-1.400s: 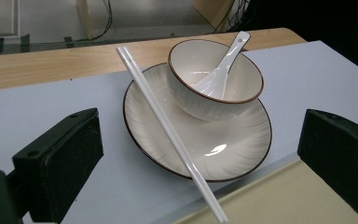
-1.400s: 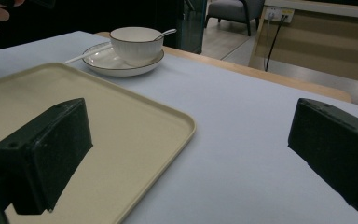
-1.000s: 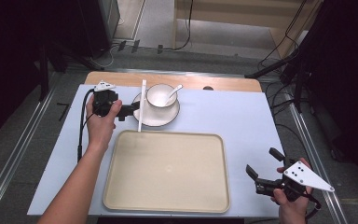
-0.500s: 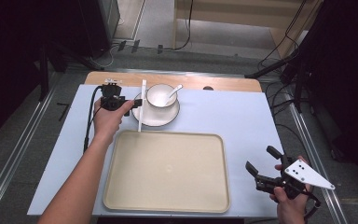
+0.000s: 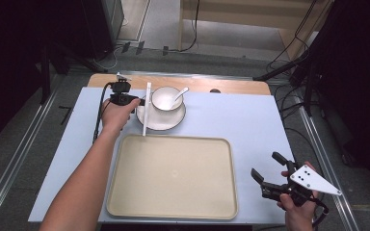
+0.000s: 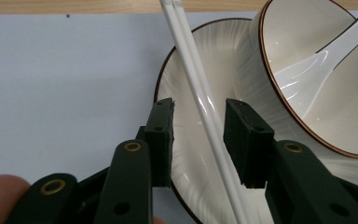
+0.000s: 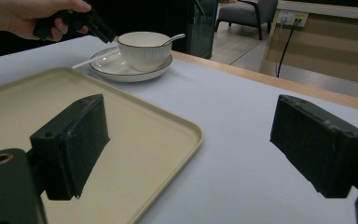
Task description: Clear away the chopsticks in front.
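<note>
Left gripper view shows the left gripper (image 6: 198, 142), moved in over the plate (image 6: 223, 182), jaws just narrowing around the chopsticks (image 6: 200, 98) without yet touching, a pickup seemingly imminent; right gripper (image 7: 191, 144) hangs wide open.

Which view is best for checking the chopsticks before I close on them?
Left gripper view: the chopsticks run between the left tongs, apart from both pads. High view shows their whole length across the plate; right gripper view, a distant sliver.
</note>
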### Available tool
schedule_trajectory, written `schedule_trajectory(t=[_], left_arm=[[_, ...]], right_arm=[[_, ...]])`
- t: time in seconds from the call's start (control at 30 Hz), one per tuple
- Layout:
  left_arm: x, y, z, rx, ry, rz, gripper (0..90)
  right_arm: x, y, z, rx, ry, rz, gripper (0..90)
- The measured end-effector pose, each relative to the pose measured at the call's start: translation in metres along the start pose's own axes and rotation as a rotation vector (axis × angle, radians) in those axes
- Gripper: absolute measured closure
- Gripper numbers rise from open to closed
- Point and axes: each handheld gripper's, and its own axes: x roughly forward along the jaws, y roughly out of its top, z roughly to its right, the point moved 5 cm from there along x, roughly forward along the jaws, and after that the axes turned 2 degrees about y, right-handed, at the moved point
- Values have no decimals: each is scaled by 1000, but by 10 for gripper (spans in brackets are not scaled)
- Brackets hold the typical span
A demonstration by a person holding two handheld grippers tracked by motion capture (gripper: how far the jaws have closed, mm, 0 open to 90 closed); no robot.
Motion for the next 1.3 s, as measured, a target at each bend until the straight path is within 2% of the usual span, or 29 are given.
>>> schedule_trajectory(t=[0.07, 0.2, 0.27, 0.33, 0.53, 0.6, 0.7, 0.8, 1.03, 1.1, 1.3], left_arm=[[2, 1, 1, 3, 7, 2, 644], [8, 3, 0, -26, 36, 25, 686], [13, 3, -1, -30, 24, 22, 694], [16, 2, -1, -24, 35, 27, 697], [19, 4, 1, -47, 14, 51, 718], [20, 4, 1, -36, 22, 45, 722], [23, 3, 1, -41, 21, 33, 723], [24, 3, 1, -29, 40, 13, 733], [26, 4, -1, -44, 57, -20, 779], [28, 4, 0, -38, 83, -30, 799], [28, 5, 0, -81, 102, -45, 853]], right_arm=[[0, 0, 0, 2, 1, -1, 115], [0, 0, -1, 3, 3, -4, 116], [0, -1, -1, 2, 4, -3, 116], [0, -1, -1, 4, 4, -5, 117], [0, -2, 0, 3, 5, -6, 121], [0, -2, 0, 5, 3, -8, 122], [0, -2, 0, 8, 3, -9, 123], [-1, -3, 0, 7, 3, -12, 124], [-1, -3, 1, 11, 2, -15, 127], [-1, -3, 1, 13, 2, -16, 127], [-1, -4, 2, 10, 0, -18, 128]])
